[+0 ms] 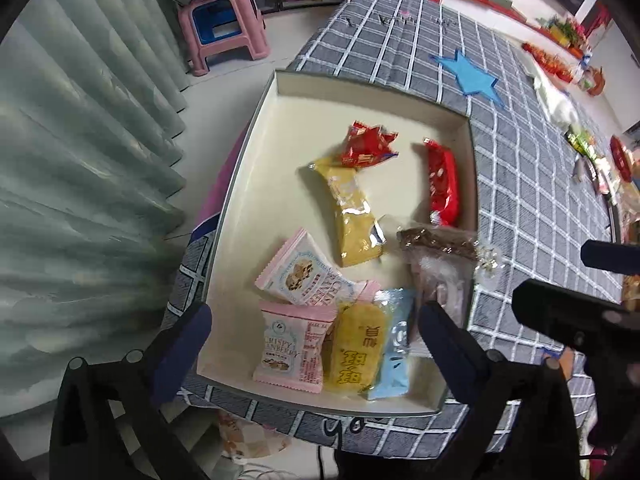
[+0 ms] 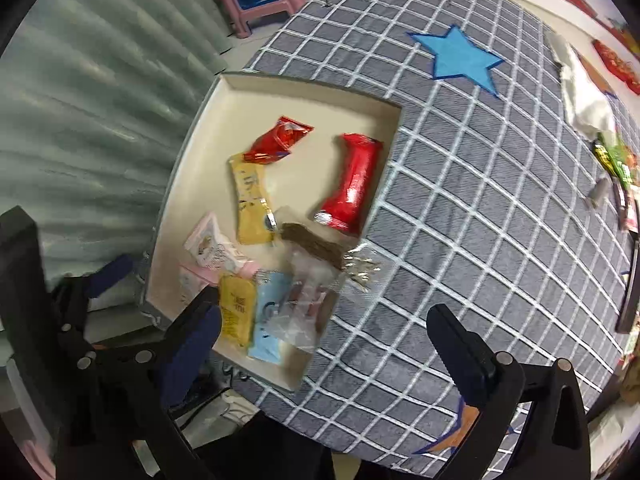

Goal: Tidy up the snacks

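Observation:
A shallow cream box (image 1: 288,98) (image 2: 200,184) lies on the grey checked cloth and holds several snacks: a red bar (image 1: 443,184) (image 2: 354,178), a crumpled red packet (image 1: 366,145) (image 2: 280,138), a yellow packet (image 1: 354,216) (image 2: 252,200), two pink cranberry packets (image 1: 292,350), a yellow-and-blue packet (image 1: 372,354) (image 2: 250,314). A clear bag with a brown top (image 1: 438,264) (image 2: 312,280) leans over the box's right wall. My left gripper (image 1: 316,328) is open and empty above the box's near end. My right gripper (image 2: 324,328) is open and empty over the box's near right corner; it also shows in the left wrist view (image 1: 568,316).
More snacks (image 2: 616,176) and a white cloth (image 2: 584,92) lie at the cloth's far right. A blue star (image 1: 474,76) is sewn on the cloth. A pink stool (image 1: 222,24) stands on the floor beyond. Green curtains (image 1: 80,160) hang on the left.

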A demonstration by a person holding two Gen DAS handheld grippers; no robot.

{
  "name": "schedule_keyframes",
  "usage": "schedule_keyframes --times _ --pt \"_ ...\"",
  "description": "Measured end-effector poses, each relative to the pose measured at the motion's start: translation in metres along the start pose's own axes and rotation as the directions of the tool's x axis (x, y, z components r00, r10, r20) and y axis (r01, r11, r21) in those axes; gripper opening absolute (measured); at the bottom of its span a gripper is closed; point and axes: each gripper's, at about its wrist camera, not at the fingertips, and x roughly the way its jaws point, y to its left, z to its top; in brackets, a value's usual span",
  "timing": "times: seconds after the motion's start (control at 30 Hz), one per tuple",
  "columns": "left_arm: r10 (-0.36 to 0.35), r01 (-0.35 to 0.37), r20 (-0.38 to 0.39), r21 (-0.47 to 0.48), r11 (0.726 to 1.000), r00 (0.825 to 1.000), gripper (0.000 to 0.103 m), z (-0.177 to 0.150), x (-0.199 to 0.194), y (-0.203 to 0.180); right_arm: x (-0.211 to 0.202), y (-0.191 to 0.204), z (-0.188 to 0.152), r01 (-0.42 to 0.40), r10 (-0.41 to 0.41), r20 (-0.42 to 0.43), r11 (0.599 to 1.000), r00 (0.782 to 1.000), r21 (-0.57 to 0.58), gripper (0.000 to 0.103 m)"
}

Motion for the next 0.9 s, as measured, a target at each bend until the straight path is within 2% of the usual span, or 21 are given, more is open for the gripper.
schedule_keyframes --times 0.1,0.23,0.4,0.57,0.77,0.9 --pt "-0.017 0.017 -0.011 0.027 0.999 1.000 0.103 -0.004 -0.001 0.000 -0.005 -0.001 -0.002 0.066 -0.066 0.018 0.998 0.998 0.000 0.103" --pt "0.009 -0.005 -0.044 0.099 0.995 0.999 0.103 -0.012 0.004 -0.003 0.000 -0.008 -0.003 0.052 -0.052 -0.008 0.998 0.999 0.024 0.103" --pt "0.107 -0.101 -0.039 0.131 0.986 0.993 0.103 -0.018 0.005 -0.007 0.000 -0.009 -0.004 0.042 -0.042 -0.007 0.999 0.999 0.022 0.103" --pt "0.116 -0.109 -0.046 0.143 0.984 0.992 0.103 -0.012 0.006 -0.008 -0.004 -0.008 -0.001 0.030 -0.031 0.015 0.999 0.999 0.017 0.103" --pt "0.109 -0.103 -0.036 0.144 0.984 0.993 0.103 -0.003 0.002 -0.010 -0.019 0.001 0.004 0.063 -0.060 0.093 0.998 0.994 -0.028 0.103" --pt "0.101 -0.096 -0.035 0.136 0.986 0.994 0.103 -0.001 -0.001 -0.008 -0.020 0.002 0.004 0.068 -0.064 0.092 0.997 0.994 -0.039 0.103"
